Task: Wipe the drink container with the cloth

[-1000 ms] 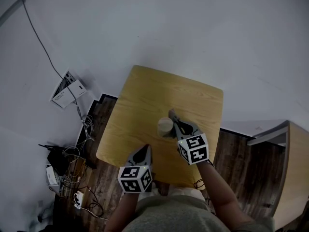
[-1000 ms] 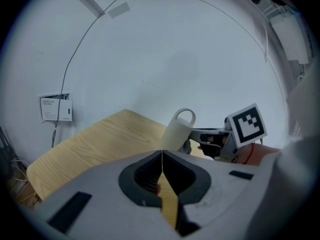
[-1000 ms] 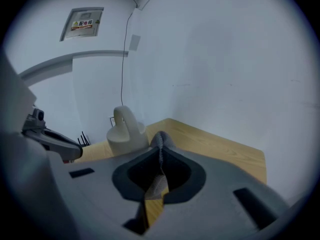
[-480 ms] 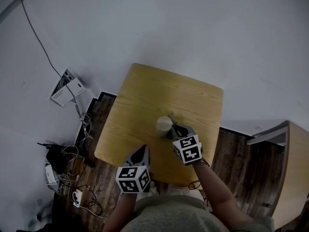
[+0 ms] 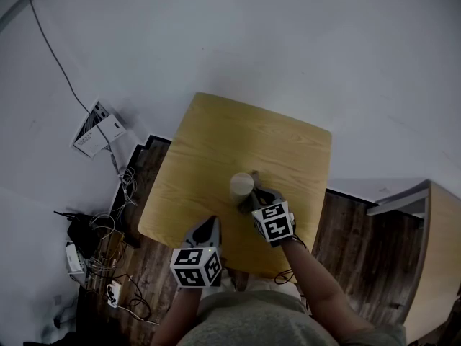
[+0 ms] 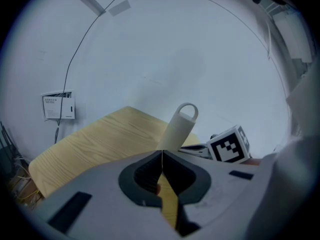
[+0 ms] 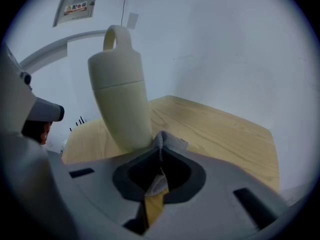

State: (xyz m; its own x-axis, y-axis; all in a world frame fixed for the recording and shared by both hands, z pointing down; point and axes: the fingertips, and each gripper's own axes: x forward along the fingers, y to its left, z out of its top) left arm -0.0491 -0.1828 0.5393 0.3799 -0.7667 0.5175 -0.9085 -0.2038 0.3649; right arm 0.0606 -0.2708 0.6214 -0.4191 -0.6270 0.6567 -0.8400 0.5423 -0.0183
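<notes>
In the head view, the drink container [image 5: 243, 186] stands upright on the wooden table [image 5: 216, 135], a little nearer the person than the table's middle. The right gripper [image 5: 253, 194] sits right against the container's near-right side. The left gripper [image 5: 213, 222] hangs apart from the container, toward the table's near edge.

In the left gripper view, the left gripper [image 6: 162, 158] has its jaws pressed together with nothing between them. The container [image 6: 178, 129] rises just beyond its tip, with the right gripper's marker cube to the container's right.

In the right gripper view, the right gripper [image 7: 160, 153] is clamped on a fold of grey cloth [image 7: 168, 143], which bunches out at the jaw tips and touches the container's lower wall. The container [image 7: 122, 99] is pale, smooth and tall, with a loop [image 7: 116, 36] on its lid.

It looks stiff and slick, and probably light. Since nothing holds it, a sideways rub would likely slide or tip it. The free claw would best grip the mid-body or the loop. The cloth looks limp and should fold easily around the container.
</notes>
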